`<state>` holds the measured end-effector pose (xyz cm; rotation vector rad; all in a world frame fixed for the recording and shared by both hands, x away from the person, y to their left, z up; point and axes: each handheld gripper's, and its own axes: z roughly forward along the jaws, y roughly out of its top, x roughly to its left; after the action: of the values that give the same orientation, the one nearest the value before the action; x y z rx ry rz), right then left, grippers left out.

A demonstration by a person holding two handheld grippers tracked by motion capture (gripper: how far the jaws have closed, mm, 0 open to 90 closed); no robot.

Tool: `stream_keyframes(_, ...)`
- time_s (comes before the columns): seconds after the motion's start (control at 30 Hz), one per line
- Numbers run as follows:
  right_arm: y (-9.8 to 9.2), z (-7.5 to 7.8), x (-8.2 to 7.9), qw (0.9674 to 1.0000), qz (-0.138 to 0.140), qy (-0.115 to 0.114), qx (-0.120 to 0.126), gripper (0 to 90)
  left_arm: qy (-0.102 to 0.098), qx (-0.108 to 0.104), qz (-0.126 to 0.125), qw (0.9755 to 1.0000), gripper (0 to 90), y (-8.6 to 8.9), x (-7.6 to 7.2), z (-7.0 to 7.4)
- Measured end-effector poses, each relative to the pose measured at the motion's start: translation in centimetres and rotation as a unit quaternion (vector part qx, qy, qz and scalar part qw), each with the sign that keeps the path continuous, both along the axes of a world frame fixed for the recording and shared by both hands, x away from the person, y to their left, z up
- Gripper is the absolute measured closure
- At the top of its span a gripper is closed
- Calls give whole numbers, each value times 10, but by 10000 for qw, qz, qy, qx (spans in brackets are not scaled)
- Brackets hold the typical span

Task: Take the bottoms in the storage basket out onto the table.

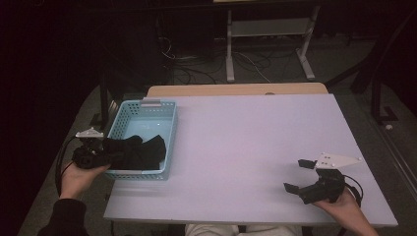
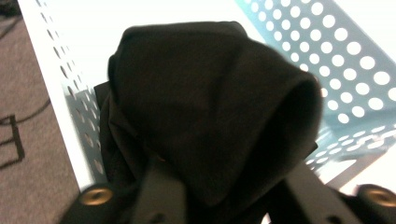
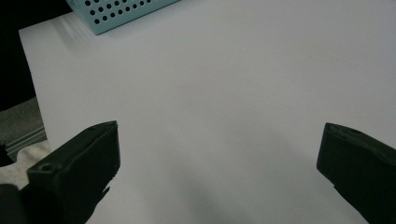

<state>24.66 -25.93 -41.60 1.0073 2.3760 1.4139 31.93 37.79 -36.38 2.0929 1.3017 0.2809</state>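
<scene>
Left hand-held gripper [image 1: 105,153] clamped on black cloth [image 1: 140,150] over blue basket [image 1: 129,110] — right hand-held gripper [image 1: 298,175] apart.

The room is dim, with darkness swallowing the left side and the far wall. A pale lilac desk [image 1: 255,147] catches most of the light, its wooden far edge [image 1: 236,89] showing. Beyond it, a white metal stand [image 1: 268,42] sits on grey floor [image 1: 334,64], beside tangled cables [image 1: 196,64].
</scene>
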Motion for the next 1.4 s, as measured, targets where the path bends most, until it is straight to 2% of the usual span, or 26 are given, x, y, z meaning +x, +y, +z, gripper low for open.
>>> stream_keyframes(0.07, 0, 0, 0, 10000, -5, 12, -15, 0, 80, -132, 78, 9999, 797, -2, 2, 3)
stream_keyframes(0.17, 0, 0, 0, 10000, -17, 0, 3, 0, 73, -205, 184, 9996, 801, -5, 3, 11)
stream_keyframes(0.2, 0, 0, 0, 10000, -22, -15, 1, 0, 71, -299, 251, 9992, 802, -6, 4, 13)
stream_keyframes(0.23, 0, 0, 0, 10000, -27, -8, 4, 0, 72, -404, 304, 9987, 803, -7, 5, 16)
stream_keyframes(0.27, 0, 0, 0, 10000, -24, -16, 5, 0, 35, -609, 402, 9973, 804, -7, 6, 20)
stream_keyframes(0.47, -1, 0, 0, 10000, -27, -14, 6, 0, 44, -945, 502, 9943, 804, -9, 10, 29)
stream_keyframes(0.73, -1, 0, 0, 10000, -34, -11, 1, 0, 117, -898, 452, 9949, 804, -16, 18, 43)
stream_keyframes(0.97, -1, 0, 0, 10000, -34, -23, 15, 0, 54, -790, 445, 9959, 803, -19, 22, 63)
stream_keyframes(1.4, -1, 0, 1, 10000, -58, -15, -4, 0, 11, -702, 387, 9968, 803, -23, 29, 88)
